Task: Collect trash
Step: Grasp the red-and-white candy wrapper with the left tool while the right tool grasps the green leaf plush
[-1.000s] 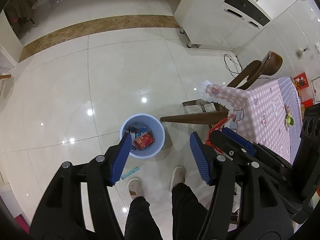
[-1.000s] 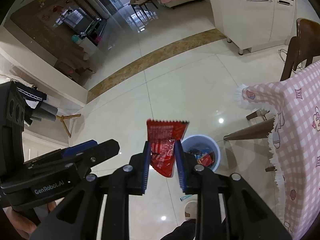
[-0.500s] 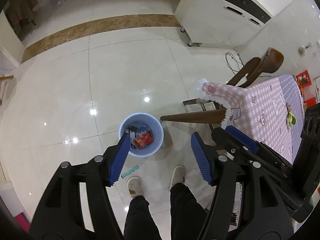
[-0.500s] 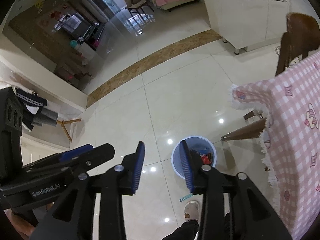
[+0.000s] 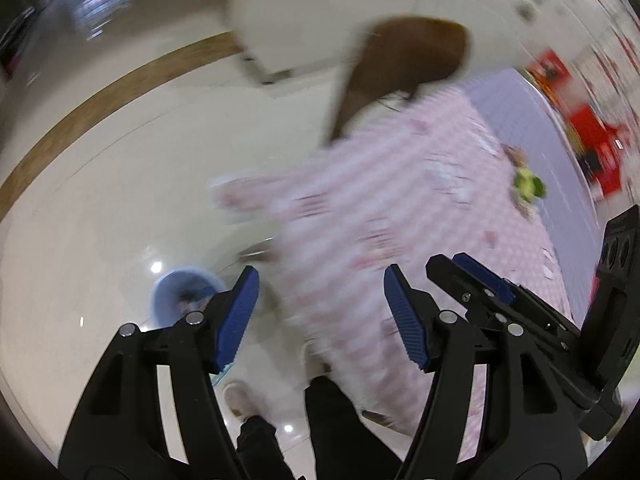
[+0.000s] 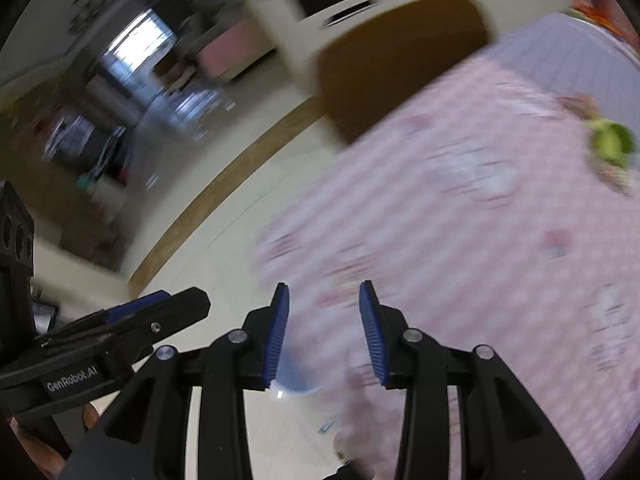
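Hanging over pink checked tablecloth (image 5: 400, 208): left gripper (image 5: 320, 316), right gripper (image 6: 323, 332), jaws parted, empty; bin (image 5: 168, 292) below.

The left gripper (image 5: 320, 312) points steeply down beside the pink checked tablecloth (image 5: 400, 200), jaws spread wide with nothing between the blue pads (image 5: 236, 320). The right gripper (image 6: 323, 332) tilts down over the same cloth's near edge, its jaws parted and empty. The person's dark-trousered legs (image 5: 340, 432) stand beside the cloth's hanging edge.
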A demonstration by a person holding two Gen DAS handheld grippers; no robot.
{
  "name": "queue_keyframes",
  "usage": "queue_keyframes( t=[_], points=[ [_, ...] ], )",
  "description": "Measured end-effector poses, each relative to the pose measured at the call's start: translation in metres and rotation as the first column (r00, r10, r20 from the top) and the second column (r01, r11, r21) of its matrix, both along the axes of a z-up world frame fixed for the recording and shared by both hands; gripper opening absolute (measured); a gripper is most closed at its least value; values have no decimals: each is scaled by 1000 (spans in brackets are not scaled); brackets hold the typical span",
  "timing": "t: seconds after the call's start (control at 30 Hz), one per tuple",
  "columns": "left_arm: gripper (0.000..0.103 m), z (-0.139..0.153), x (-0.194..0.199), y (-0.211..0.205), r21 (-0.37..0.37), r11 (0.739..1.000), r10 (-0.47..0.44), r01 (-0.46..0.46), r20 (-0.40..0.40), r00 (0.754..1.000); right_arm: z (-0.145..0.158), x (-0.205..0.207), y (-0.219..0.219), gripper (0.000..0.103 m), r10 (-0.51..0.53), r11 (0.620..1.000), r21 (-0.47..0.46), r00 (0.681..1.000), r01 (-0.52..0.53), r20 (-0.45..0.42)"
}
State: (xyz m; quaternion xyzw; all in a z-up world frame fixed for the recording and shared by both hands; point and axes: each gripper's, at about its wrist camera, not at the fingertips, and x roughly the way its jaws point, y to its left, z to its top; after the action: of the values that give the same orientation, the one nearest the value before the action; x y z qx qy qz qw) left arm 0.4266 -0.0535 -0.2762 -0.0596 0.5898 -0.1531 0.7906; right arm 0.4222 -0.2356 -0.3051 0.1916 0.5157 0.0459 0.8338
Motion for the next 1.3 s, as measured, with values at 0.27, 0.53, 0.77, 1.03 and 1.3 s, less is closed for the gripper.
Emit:
queue_keyframes(
  t=[0.27, 0.53, 0.77, 1.03, 1.3],
  points=[
    [65, -18, 31, -192, -46, 966, -256, 255, 5, 967, -12, -12, -189, 40, -282, 955, -94, 959, 282, 15],
    [65, -49, 46, -312, -59, 923, -379, 379, 11, 925, -44, -39, -285, 41, -434, 897, -98, 901, 431, -12],
    [54, -71, 59, -352, -19, 922, -387, 387, 6, 922, -50, -43, -306, 41, -459, 886, -63, 888, 459, 9],
    [21, -82, 64, -365, -25, 921, -388, 389, 9, 921, -48, -24, -311, 43, -459, 887, -47, 888, 459, 21],
    [8, -71, 70, -327, -147, 938, -320, 313, -26, 947, -49, 8, -304, 45, -431, 901, -37, 901, 433, 51]
  ],
)
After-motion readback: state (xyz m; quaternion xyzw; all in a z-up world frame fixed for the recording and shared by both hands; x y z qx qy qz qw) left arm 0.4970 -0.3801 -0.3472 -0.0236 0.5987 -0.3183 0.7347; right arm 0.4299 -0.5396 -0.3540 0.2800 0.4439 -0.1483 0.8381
